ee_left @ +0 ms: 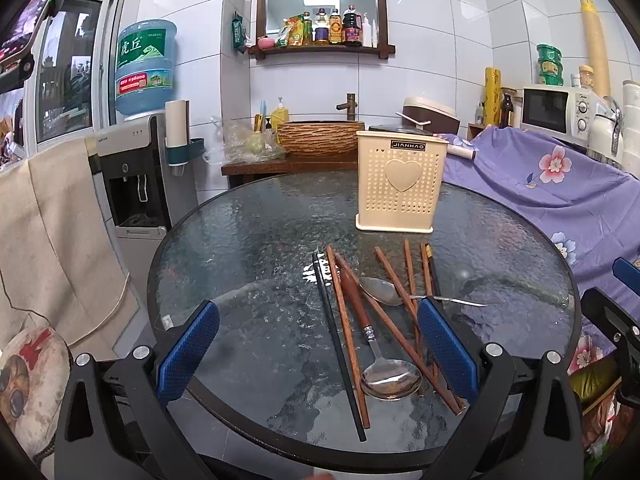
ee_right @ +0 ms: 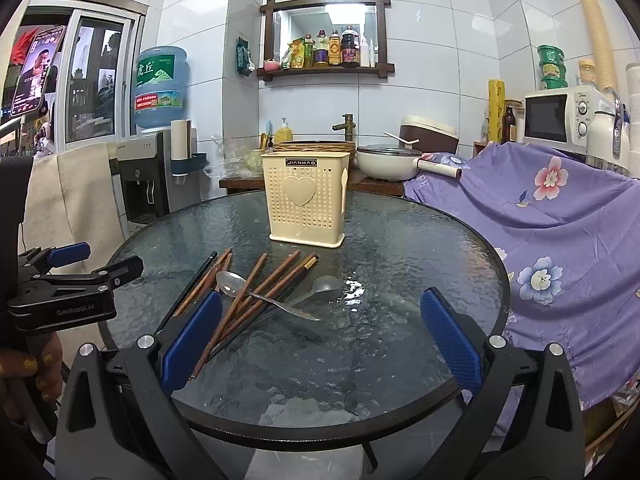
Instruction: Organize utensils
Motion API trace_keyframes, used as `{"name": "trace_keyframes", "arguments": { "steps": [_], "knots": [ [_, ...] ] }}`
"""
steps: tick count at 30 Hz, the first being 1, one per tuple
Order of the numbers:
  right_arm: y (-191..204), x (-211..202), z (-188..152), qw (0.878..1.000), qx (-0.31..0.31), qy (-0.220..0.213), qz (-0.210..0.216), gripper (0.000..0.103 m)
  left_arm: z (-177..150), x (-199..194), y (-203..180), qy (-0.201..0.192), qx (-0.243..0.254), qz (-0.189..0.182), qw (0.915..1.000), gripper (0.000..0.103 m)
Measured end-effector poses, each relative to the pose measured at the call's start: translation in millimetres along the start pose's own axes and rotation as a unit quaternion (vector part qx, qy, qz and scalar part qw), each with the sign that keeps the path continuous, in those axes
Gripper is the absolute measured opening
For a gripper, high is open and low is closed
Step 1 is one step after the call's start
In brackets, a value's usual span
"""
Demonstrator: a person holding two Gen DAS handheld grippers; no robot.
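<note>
A cream perforated utensil holder (ee_left: 400,182) with a heart stands upright at the far side of the round glass table (ee_left: 248,240); it also shows in the right wrist view (ee_right: 306,200). Several brown wooden chopsticks (ee_left: 344,312), one black chopstick (ee_left: 336,336) and two metal spoons (ee_left: 390,378) lie loose in a pile in front of it; the pile also shows in the right wrist view (ee_right: 256,296). My left gripper (ee_left: 318,348) is open and empty above the near edge, its right finger over the pile. My right gripper (ee_right: 320,336) is open and empty, right of the pile.
A water dispenser (ee_left: 136,176) and a draped beige cloth (ee_left: 60,232) stand to the left. A purple floral cloth (ee_right: 560,232) covers furniture on the right. A wooden counter with a basin (ee_left: 320,136) and a white pot (ee_right: 384,162) is behind the table.
</note>
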State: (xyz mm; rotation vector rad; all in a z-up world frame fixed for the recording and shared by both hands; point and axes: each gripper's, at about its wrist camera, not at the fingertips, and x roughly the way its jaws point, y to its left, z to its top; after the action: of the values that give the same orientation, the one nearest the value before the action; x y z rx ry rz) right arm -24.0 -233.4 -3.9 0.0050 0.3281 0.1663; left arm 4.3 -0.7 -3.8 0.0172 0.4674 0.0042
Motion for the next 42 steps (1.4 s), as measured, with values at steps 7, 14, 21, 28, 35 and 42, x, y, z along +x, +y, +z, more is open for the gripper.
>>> {"name": "trace_keyframes", "arguments": {
  "steps": [7,14,21,28,35,42],
  "knots": [
    [2.3,1.6,0.2,1.000,-0.002,0.003,0.001,0.098,-2.3,0.1,2.7,0.001,-0.003,-0.007,1.0000,0.097],
    [2.8,1.0,0.0,1.000,-0.002,0.003,0.002,0.098,-2.7,-0.9,4.2,0.000,-0.005,-0.007,1.0000,0.097],
    [4.8,1.5,-0.5,1.000,-0.003,0.004,0.001,0.098,-2.3,-2.4,4.8,-0.001,-0.007,-0.007,1.0000,0.097],
    [5.4,1.2,-1.2,1.000,-0.004,0.005,0.002,0.098,-2.8,-2.6,5.1,0.000,-0.008,-0.007,0.9999,0.097],
    [5.2,1.7,-1.2,1.000,-0.003,0.006,0.002,0.098,-2.6,-2.3,5.4,0.000,-0.008,-0.008,0.9999,0.097],
    [4.8,2.4,-1.2,1.000,-0.003,0.006,0.001,0.098,-2.8,-2.1,5.5,0.001,-0.008,-0.008,0.9999,0.097]
  ]
}}
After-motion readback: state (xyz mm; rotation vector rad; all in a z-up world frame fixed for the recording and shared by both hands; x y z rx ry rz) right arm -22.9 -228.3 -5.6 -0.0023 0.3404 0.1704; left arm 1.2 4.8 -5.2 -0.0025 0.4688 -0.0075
